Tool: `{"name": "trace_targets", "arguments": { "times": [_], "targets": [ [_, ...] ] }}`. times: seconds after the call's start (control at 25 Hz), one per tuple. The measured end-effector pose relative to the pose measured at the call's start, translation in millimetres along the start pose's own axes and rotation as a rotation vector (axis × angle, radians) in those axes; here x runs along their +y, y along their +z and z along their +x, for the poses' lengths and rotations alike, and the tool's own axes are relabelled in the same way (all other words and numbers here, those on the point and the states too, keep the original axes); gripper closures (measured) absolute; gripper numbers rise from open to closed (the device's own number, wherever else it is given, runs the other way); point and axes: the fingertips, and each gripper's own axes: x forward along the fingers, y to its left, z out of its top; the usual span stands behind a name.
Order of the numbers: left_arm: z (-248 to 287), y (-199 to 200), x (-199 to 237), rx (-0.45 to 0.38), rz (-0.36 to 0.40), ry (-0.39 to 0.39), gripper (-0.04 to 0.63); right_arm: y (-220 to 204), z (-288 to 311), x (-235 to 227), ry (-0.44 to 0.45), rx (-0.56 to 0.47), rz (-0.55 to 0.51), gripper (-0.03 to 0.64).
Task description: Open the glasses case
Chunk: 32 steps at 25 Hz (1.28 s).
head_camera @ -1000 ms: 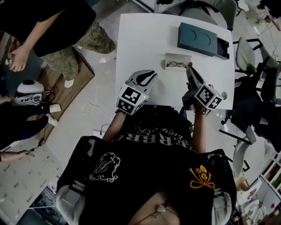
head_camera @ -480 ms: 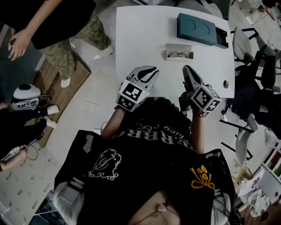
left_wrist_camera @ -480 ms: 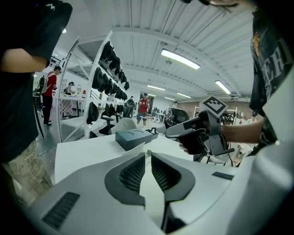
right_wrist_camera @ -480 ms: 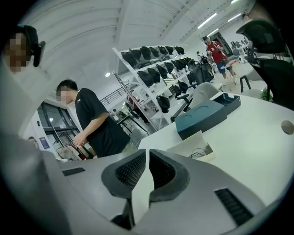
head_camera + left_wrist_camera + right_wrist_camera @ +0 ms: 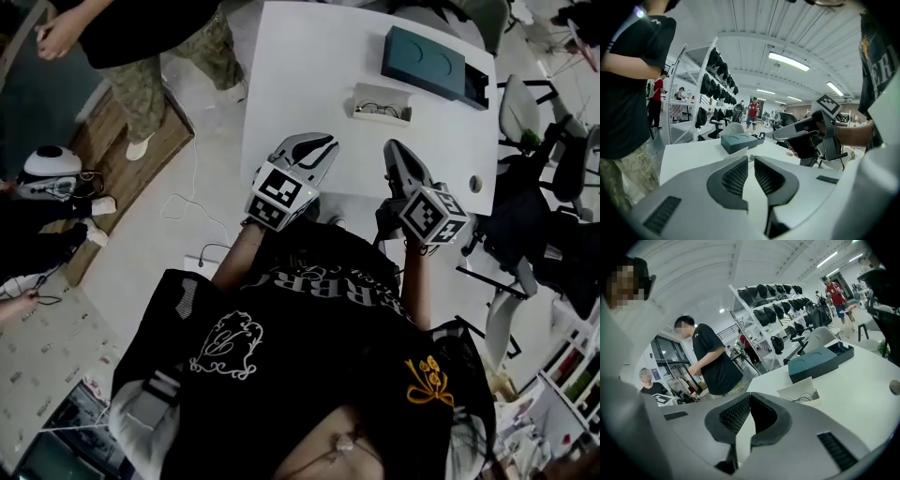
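The white glasses case [image 5: 382, 101] lies open on the white table [image 5: 309, 75] with dark-framed glasses inside; it also shows in the right gripper view [image 5: 801, 392], and its raised lid [image 5: 737, 153] in the left gripper view. Both grippers hover over the table's near edge, well short of the case. My left gripper [image 5: 323, 142] [image 5: 751, 158] has its jaws together but for a thin slit at the tips, with nothing between them. The tips of my right gripper [image 5: 388, 146] [image 5: 750, 395] meet, shut and empty.
A dark teal box [image 5: 433, 64] [image 5: 820, 363] [image 5: 739, 140] lies behind the case at the far right. A round cable hole [image 5: 475, 183] sits near the table's right edge. A person [image 5: 141, 37] stands left of the table; office chairs [image 5: 534, 112] crowd the right.
The right gripper's jaws have closed from partly open. Both grippers have drawn back from the case toward the table's near edge; the right one had its tips beside the case.
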Motion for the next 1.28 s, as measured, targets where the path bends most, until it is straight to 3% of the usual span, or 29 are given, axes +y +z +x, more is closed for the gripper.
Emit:
{"name": "trace_targets", "arguments": {
  "times": [0.24,0.84,1.28],
  "targets": [
    [-9,-2,-48,-0.016,-0.038,0.067,0.554,-17,-41,6,0.097,0.019,0.002,0.603],
    [-30,-18,-156,-0.049,-0.028,0.142,0.554,-48,-137,13,0.240,0.030,-0.065,0.604],
    [-37,-20,-193,-0.063,-0.003,0.119,0.554,-62,-167,17,0.226,0.028,-0.182,0.604]
  ]
}}
